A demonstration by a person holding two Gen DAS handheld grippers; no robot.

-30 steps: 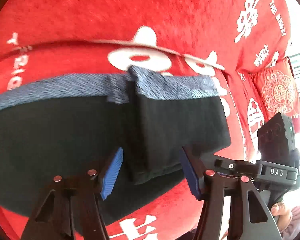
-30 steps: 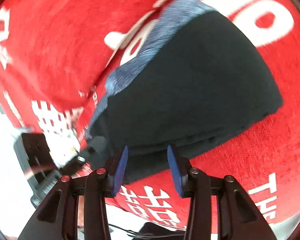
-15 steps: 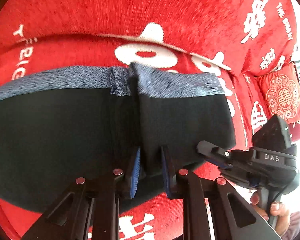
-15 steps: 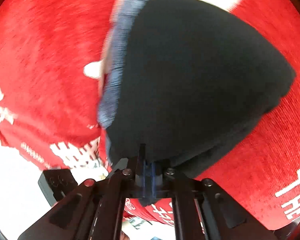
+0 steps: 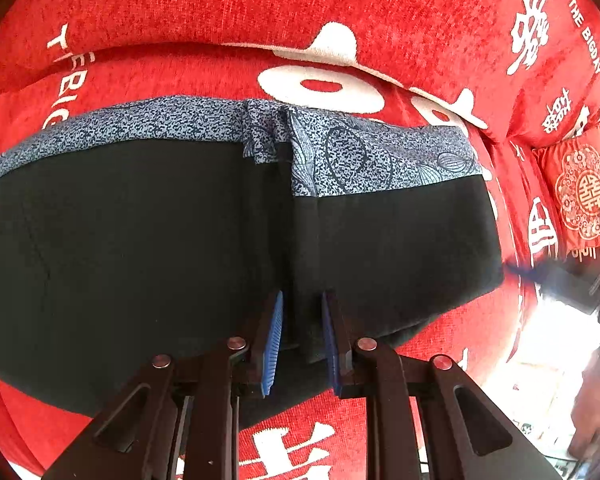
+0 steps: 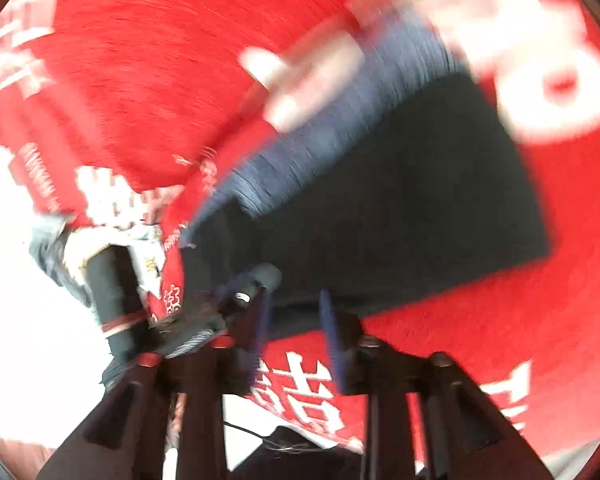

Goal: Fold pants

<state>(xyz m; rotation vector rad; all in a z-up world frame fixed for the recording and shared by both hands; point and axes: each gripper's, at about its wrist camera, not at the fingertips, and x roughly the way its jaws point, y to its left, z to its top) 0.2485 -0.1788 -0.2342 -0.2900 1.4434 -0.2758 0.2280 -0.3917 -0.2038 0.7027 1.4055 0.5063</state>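
Observation:
Black pants with a blue patterned waistband lie on a red sofa seat, one part folded over the right side. My left gripper is shut on the near edge of the folded layer; cloth fills the narrow gap between its blue pads. In the blurred right wrist view the pants lie ahead. My right gripper stands open at their near edge, with nothing between its pads.
The red sofa cover has white lettering, with the backrest behind the pants. A red embroidered cushion sits at the right. The right gripper's body shows blurred at the pants' right edge. The sofa's front edge is near.
My left gripper closed onto the pants' near fold and stays on it. My right gripper was pinched on the pants' edge half a second ago; it has opened and pulled back.

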